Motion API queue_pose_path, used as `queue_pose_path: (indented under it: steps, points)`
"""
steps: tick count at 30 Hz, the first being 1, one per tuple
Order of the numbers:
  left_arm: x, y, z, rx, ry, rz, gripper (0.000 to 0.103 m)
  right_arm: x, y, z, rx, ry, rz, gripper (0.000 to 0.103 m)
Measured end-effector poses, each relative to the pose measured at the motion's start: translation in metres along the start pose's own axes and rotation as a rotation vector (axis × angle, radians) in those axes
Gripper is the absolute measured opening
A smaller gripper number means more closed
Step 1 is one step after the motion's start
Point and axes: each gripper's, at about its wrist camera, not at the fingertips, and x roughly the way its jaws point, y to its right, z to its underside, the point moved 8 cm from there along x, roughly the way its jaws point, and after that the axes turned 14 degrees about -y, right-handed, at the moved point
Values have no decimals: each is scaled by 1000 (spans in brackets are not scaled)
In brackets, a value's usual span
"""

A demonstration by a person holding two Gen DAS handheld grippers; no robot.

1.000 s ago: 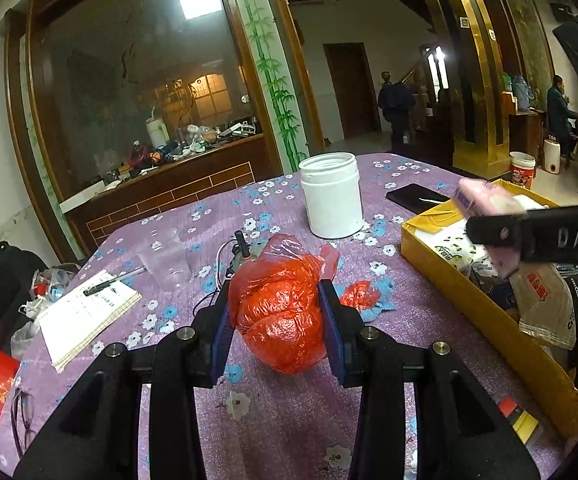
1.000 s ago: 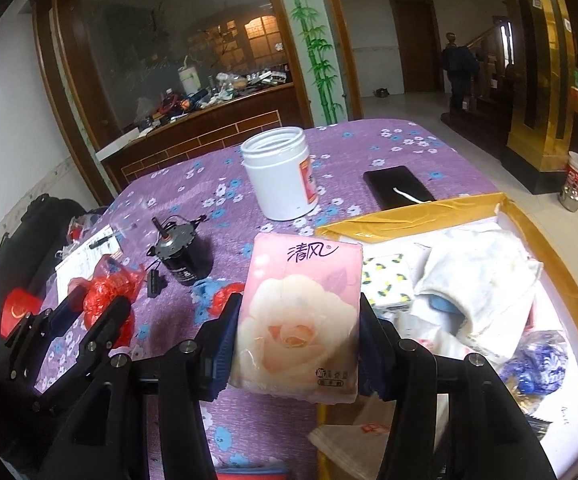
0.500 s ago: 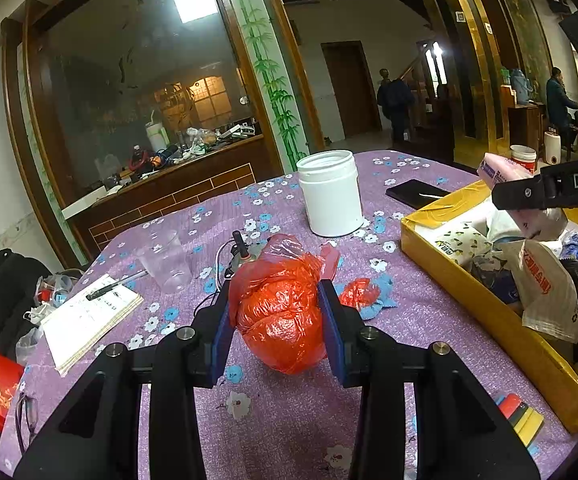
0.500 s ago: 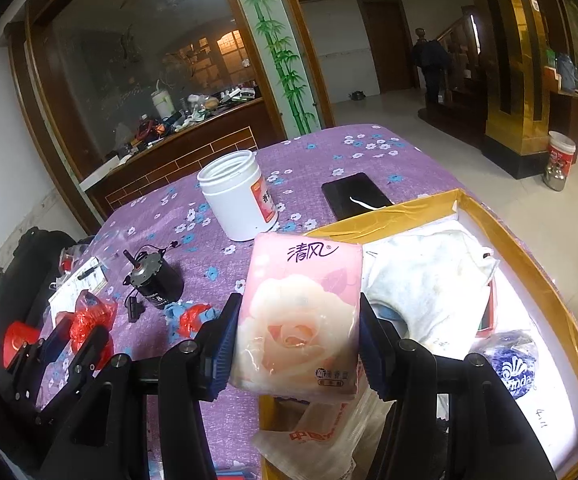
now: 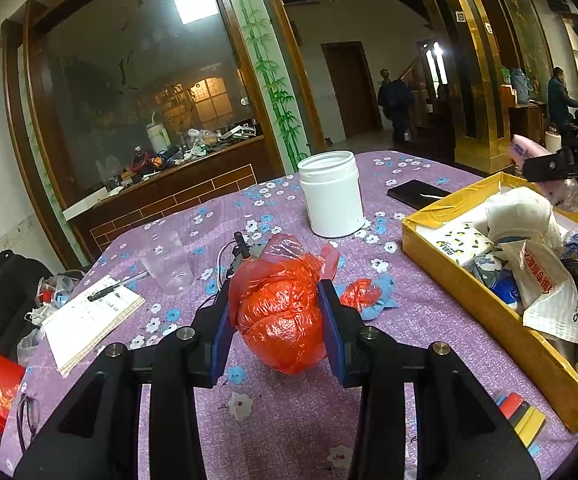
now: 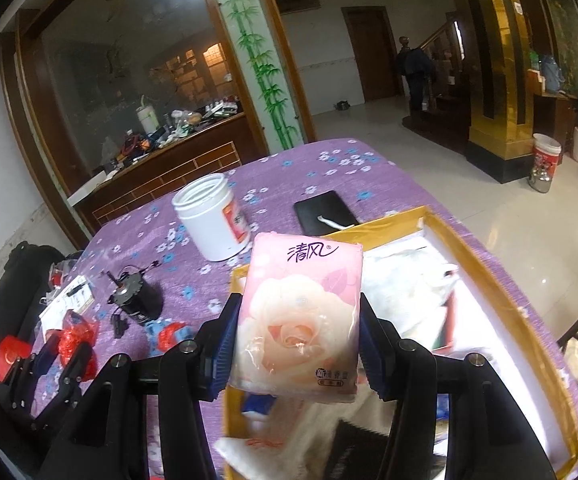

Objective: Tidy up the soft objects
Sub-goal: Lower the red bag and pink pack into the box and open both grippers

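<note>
My left gripper is shut on a crumpled red plastic bag, held just above the purple flowered tablecloth. My right gripper is shut on a pink tissue pack with a rose print, held in the air over the yellow box. In the left wrist view the same pack shows at the far right above the box. The box holds white cloths, a white plastic bag and other soft packs. A smaller red bag scrap lies on a blue cloth near the box.
A white open jar, a black phone, a clear cup, a notepad with a pen and a small black motor stand on the table. Coloured blocks lie at the front right. People stand in the room behind.
My right gripper has carried the tissue pack to the right and a little up, from beside the box edge to over the box. The left gripper and red bag have stayed put.
</note>
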Motion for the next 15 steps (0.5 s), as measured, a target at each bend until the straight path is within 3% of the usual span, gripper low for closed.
queue_pose_path:
  steps: [4,11,15]
  points:
    - [1,0,0,-7,-7,18,37,-2,29,-3,43,4,18,55]
    - [-7,5,-11,-69,-34,149,37,4,62,-4,111,-1,43,55]
    - [-15,30,-17,-24,-39,203,37,6,68,-5,127,-6,34,55]
